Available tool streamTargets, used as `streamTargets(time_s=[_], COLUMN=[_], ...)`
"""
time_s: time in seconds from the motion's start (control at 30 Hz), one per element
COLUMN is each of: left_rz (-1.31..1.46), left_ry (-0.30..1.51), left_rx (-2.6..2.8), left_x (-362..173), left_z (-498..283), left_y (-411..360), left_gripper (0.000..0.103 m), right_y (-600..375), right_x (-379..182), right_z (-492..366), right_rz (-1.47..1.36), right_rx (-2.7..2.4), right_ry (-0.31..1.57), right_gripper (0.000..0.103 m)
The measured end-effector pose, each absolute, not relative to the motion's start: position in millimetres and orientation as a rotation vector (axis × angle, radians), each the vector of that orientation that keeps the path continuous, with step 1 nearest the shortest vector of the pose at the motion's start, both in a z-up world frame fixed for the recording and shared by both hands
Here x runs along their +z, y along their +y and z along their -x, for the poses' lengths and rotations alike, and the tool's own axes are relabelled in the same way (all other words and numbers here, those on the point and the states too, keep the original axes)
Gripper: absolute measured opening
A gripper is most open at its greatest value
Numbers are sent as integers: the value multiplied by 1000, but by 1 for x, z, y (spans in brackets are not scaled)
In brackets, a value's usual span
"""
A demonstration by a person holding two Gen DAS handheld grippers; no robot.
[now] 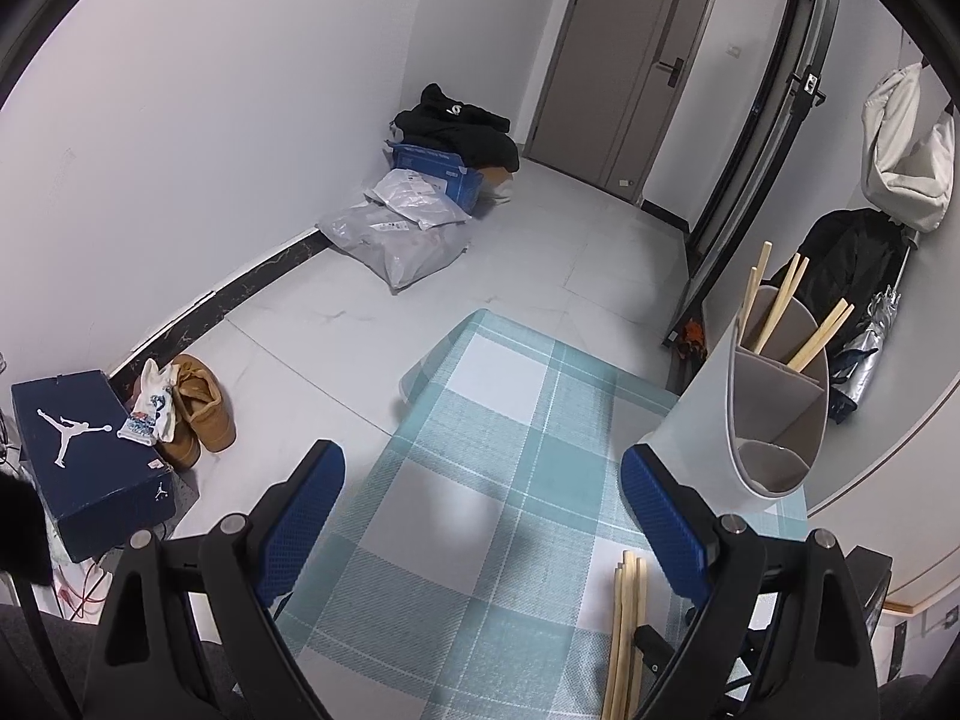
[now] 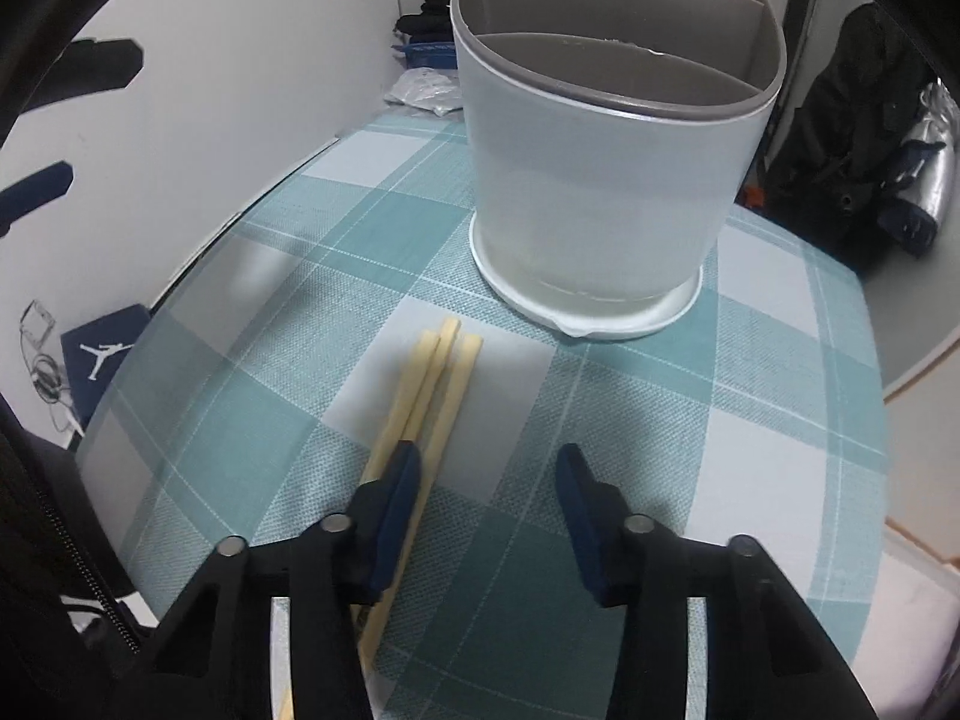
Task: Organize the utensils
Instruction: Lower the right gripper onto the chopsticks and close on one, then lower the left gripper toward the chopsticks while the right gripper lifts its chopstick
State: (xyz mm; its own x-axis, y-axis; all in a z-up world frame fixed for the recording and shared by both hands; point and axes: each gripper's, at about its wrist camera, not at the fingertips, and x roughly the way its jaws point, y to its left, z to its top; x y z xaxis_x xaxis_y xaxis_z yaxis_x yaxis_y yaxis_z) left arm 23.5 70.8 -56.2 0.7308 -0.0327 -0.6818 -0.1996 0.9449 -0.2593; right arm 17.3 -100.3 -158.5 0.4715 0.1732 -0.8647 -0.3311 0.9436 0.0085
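Chopsticks (image 2: 432, 396) under right tool (image 2: 489, 516), near holder (image 2: 606, 192)

left gripper (image 1: 483, 510): jaws spread wide, nothing between the blue pads, held above the worktop (image 1: 480, 432) and angled forward and down.
left fingers (image 1: 300, 528): black linkage arms with blue textured pads, both ends clear of any contact.
right gripper (image 2: 487, 498): jaws parted, less widely than the left, low over the worktop, pointing forward.
right fingers (image 2: 396, 510): blue pads on black arms; the left-hand pad sits over the chopsticks (image 2: 432, 384), and contact cannot be told; the other pad hangs over bare cloth.
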Motion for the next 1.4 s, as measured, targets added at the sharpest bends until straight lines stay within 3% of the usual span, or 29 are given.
streamTargets(time_s=[0.37, 0.47, 0.53, 0.6, 0.9, 1.23, 1.37, 1.4], left_rz=[362, 358, 356, 360, 386, 352, 357, 345], left_ry=[749, 746, 746, 747, 756, 834, 908, 922], left_rx=[106, 114, 116, 117, 104, 58, 10, 7], left_x=[-58, -58, -59, -59, -58, -70, -83, -86], left_z=[-21, -20, -19, -18, -18, -22, -27, -27], left_y=[82, 83, 83, 86, 88, 88, 87, 84], left_gripper=[92, 92, 92, 92, 92, 92, 92, 92], right_y=[-87, -88, -89, -93, -118, -109, -104, -106], right_x=[-159, -158, -158, -158, -155, -153, -154, -155], right_z=[-14, -20, -23, -25, -13, -30, -43, -44], right_rz=[226, 207, 196, 164, 120, 168, 171, 156], right_rx=[289, 293, 293, 311, 347, 358, 372, 377], right_ry=[1041, 1052, 1060, 1078, 1172, 1145, 1122, 1121], right_gripper=[31, 21, 7, 5, 5, 13, 13, 9])
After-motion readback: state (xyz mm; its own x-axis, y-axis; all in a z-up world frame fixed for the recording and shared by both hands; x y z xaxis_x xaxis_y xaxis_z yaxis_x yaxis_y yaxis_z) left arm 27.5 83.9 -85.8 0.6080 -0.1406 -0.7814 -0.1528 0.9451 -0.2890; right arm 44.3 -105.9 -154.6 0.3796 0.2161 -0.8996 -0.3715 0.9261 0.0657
